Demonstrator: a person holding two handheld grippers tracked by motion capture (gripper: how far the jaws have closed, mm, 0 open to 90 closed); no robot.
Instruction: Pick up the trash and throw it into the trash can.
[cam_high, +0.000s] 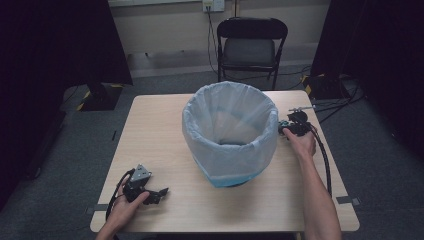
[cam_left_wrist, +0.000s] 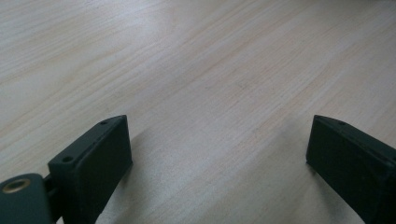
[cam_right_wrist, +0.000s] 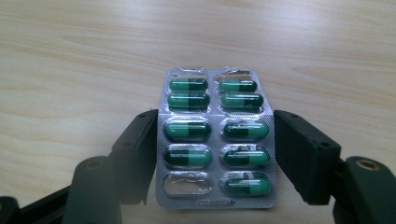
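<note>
Nearest, left gripper (cam_high: 161, 191) resting low on table (cam_high: 160, 125), jaws wide, nothing between. Farther right, right gripper (cam_right_wrist: 215, 154) clamped on blister pack (cam_right_wrist: 215, 140) of green capsules, just beside lined bin (cam_high: 230, 132). Likely remaining: drop into bin.

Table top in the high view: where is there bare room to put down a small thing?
The table is bare left of the lined bin, from the far edge to the left gripper, and along the near edge between both forearms. It is crowded at the right, where the right gripper with a blister pack sits against the bin.
</note>
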